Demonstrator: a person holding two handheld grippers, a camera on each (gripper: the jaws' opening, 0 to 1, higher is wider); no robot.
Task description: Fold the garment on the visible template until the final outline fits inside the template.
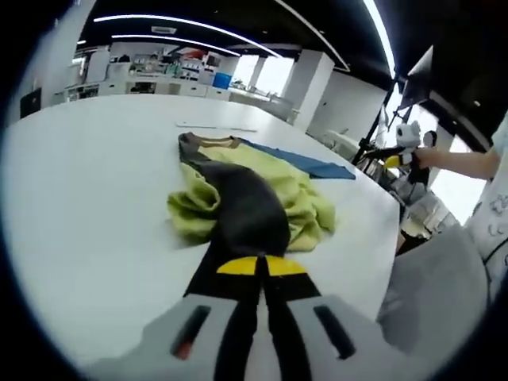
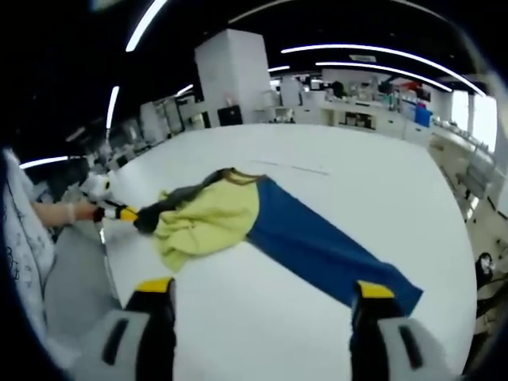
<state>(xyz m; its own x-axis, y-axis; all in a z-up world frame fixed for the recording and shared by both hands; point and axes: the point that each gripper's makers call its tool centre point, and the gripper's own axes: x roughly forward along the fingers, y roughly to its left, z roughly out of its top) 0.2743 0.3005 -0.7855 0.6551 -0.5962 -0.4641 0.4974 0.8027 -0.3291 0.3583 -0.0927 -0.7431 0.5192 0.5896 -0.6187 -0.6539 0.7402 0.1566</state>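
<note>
My left gripper is closed on the dark sleeve of the yellow-green garment, which is bunched just ahead on the white table. My right gripper stands wide open, holding nothing, the blue template lying between its jaws.

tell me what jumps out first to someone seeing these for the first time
A crumpled yellow-green garment with a dark grey part lies bunched on a big white table, half covering a flat blue template. The left gripper has its yellow-tipped fingers shut on the grey part, while the right gripper hangs wide open nearer the template's other end.
</note>
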